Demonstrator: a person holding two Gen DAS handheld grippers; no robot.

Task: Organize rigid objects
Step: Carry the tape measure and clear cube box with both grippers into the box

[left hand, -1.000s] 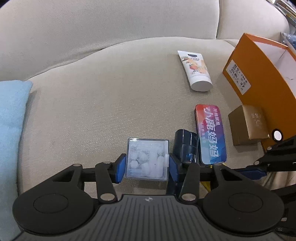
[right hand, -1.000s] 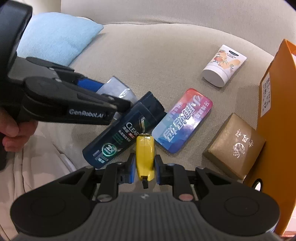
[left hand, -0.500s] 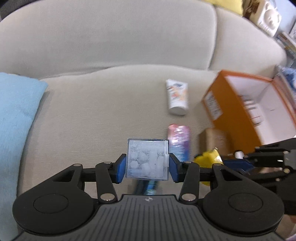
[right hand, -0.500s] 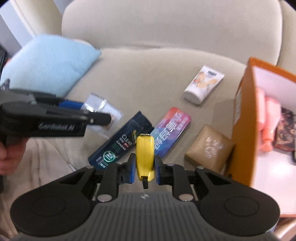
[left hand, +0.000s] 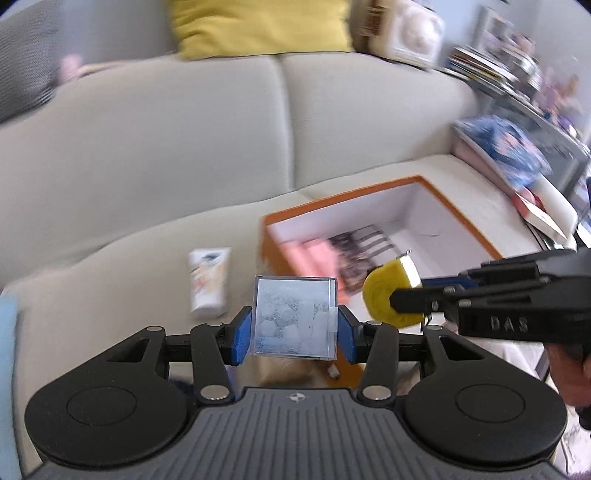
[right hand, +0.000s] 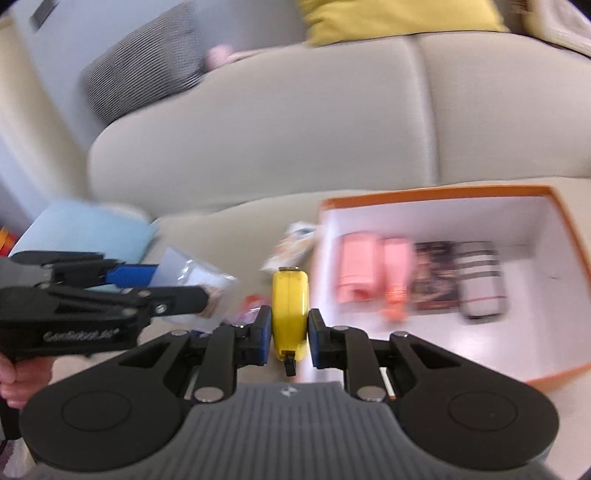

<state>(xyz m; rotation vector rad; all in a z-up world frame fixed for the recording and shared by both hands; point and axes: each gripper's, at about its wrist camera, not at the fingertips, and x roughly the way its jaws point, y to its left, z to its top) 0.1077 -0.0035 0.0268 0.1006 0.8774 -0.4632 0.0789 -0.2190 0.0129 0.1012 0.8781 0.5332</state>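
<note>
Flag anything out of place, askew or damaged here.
Nothing looks damaged or spilled. The white tube lies loose on the sofa beside the orange box, outside it. The clear box and the yellow tape measure are each held squarely in a gripper.

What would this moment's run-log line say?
left tool: holding clear box | right tool: holding yellow tape measure | orange box: open, partly filled

Beige sofa [left hand: 207,147], yellow cushion [left hand: 258,26] on top
</note>
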